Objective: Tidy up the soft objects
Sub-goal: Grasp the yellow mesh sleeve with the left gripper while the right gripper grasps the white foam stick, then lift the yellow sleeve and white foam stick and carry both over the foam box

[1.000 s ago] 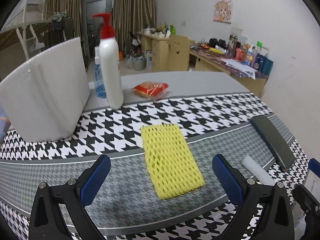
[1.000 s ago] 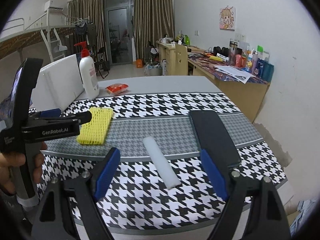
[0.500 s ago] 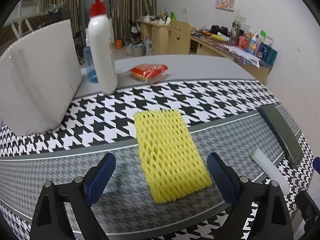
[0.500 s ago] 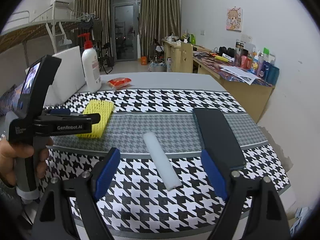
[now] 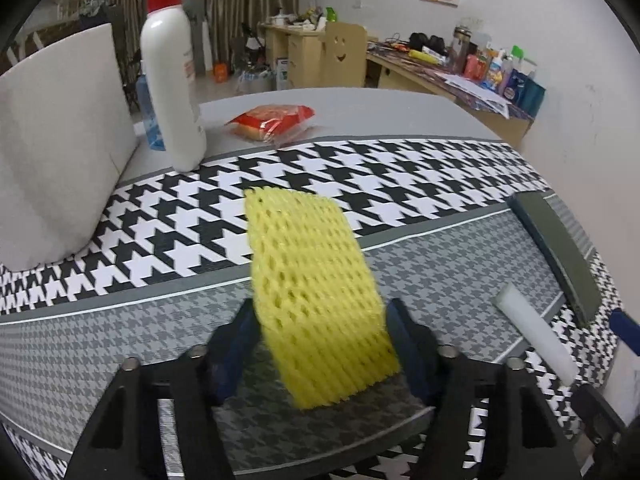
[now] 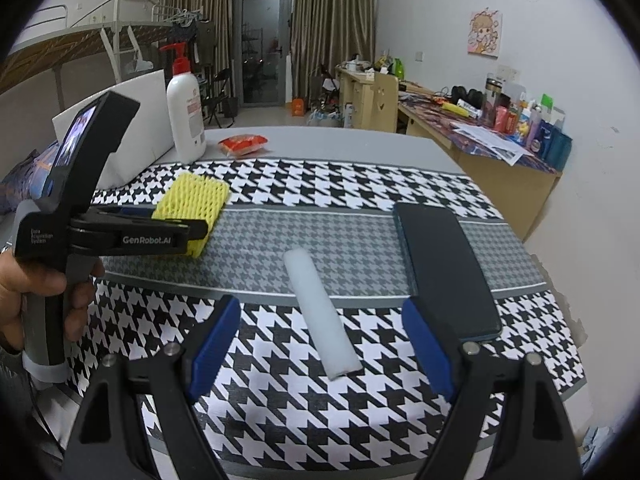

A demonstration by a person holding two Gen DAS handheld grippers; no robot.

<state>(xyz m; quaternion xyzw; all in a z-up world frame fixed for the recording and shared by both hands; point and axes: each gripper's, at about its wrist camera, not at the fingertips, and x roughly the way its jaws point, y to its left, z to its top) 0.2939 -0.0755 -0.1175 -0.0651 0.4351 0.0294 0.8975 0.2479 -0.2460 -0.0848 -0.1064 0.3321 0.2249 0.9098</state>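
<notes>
Left claw [image 5: 320,344] clamps yellow foam net [image 5: 316,292] (near end only).

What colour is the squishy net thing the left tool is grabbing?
Bright yellow. The foam net shows best in the left wrist view, between the left tool's fingers.

A tall white pump bottle [image 5: 173,92] with a red top stands by a big white foam block [image 5: 56,152]. A small blue bottle [image 5: 149,118] hides behind it. A red snack packet [image 5: 272,120] lies on the gray table [image 5: 360,112]. A checked black-and-white cloth [image 6: 360,188] covers the near part
</notes>
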